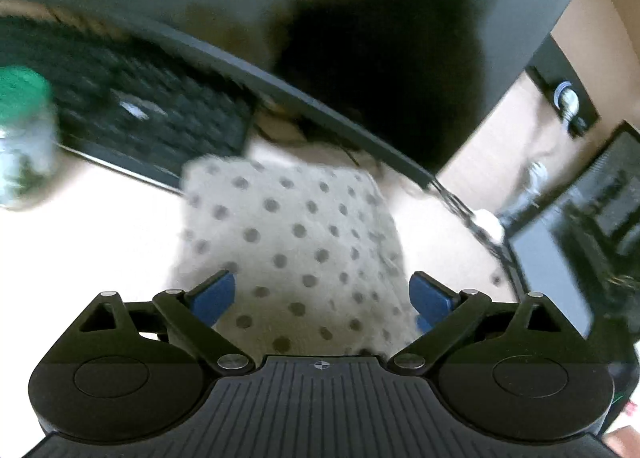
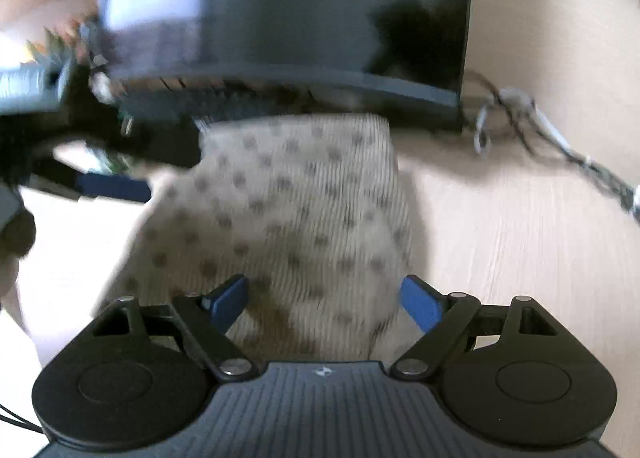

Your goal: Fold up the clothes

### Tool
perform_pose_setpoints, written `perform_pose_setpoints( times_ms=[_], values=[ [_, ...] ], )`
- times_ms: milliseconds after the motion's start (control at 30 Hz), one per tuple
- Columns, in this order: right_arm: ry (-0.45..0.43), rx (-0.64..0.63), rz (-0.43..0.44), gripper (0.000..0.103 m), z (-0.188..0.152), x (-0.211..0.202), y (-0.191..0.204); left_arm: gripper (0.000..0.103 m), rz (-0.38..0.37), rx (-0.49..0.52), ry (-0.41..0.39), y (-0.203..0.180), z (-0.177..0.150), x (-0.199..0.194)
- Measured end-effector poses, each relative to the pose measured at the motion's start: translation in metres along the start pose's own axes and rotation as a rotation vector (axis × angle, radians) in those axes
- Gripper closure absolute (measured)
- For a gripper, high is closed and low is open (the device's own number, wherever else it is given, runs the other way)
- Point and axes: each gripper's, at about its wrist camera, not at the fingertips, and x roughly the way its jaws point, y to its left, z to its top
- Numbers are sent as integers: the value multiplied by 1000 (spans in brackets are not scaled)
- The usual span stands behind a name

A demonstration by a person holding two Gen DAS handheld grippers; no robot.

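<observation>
Hovering w/ jaws wide, both grippers (image 1: 322, 298) (image 2: 324, 300) straddle dotted cloth (image 1: 292, 246) (image 2: 296, 218); monitor (image 2: 280, 18) crowds far edge.

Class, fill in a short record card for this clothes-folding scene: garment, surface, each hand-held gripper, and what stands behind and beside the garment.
garment: cream polka-dot cloth, lying flat on the desk, apparently folded
surface: light wooden desk
left hand-held gripper: open, fingers either side of the cloth's near end, not gripping
right hand-held gripper: open, over the cloth's near end
behind: dark monitor
left side: black keyboard, green-lidded jar
right side: cables
image quality: motion-blurred
</observation>
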Motion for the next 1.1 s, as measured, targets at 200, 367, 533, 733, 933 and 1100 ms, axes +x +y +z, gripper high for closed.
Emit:
perform_pose_setpoints(
  times_ms=[200, 367, 533, 733, 933, 1100],
  values=[
    [-116, -63, 154, 0, -13, -88, -29, 1, 285, 13, -254, -48, -47, -80],
    [-135, -152, 159, 0, -27, -155, -51, 0, 461, 61, -394, -98, -99, -133],
    [-131, -116, 208, 0, -49, -198, -79, 0, 494, 17, -410, -138, -153, -146],
    [-130, -119, 156, 0, -81, -204, -85, 0, 523, -7, -327, -159, -207, -130],
    [-140, -120, 175, 0, -82, -207, -79, 0, 584, 5, -297, -171, -226, -138],
    [-137, -100, 193, 0, -86, -207, -76, 0, 625, 10, -307, -171, -228, -149]
  ],
)
